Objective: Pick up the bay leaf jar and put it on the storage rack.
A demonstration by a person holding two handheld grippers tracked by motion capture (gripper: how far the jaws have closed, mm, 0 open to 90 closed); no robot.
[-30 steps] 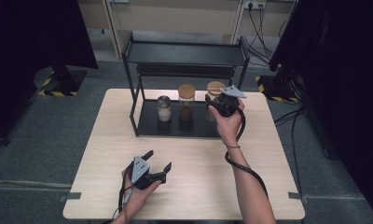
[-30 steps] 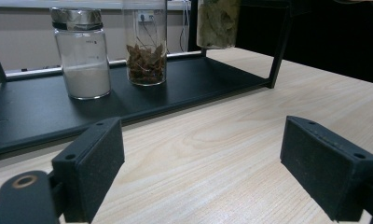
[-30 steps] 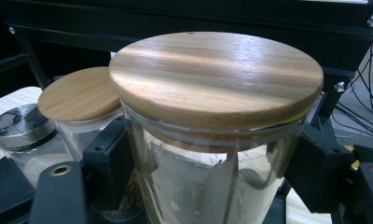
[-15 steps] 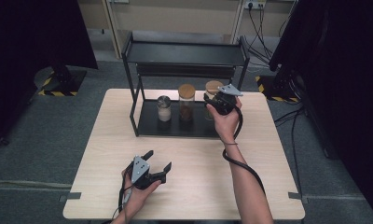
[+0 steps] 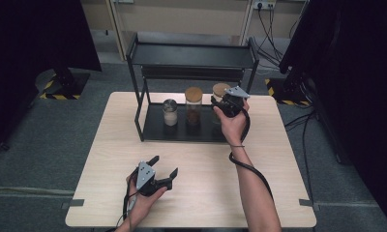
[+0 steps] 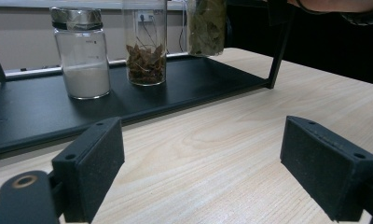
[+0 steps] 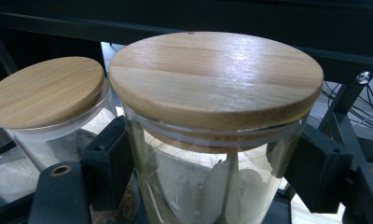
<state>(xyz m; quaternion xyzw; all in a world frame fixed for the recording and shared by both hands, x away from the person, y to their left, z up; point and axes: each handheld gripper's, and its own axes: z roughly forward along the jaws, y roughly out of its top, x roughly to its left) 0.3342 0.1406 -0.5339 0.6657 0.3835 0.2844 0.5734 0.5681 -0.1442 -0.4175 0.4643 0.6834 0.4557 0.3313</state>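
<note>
The right tool (image 5: 219, 104) is clamping its two black jaws onto the glass wall of the leaf jar (image 7: 212, 154), just under its wooden lid (image 7: 216, 77). Seen from the left tool's camera, this jar (image 6: 206, 28) is hanging above the black shelf tray (image 6: 44, 109) rather than resting on it, so it looks lifted. Whether it is going onto the rack or coming off cannot be told.

Just to the left of the right tool, the bark jar (image 5: 193, 106) and, beyond it, the powder jar (image 5: 170, 112) are standing upright on that lower tray. So two jars are sitting in place and one is being carried.

The left tool (image 5: 161, 169) is resting low over the table (image 5: 278, 193), well short of the rack (image 5: 191, 55), with its jaws spread wide and nothing between them.
</note>
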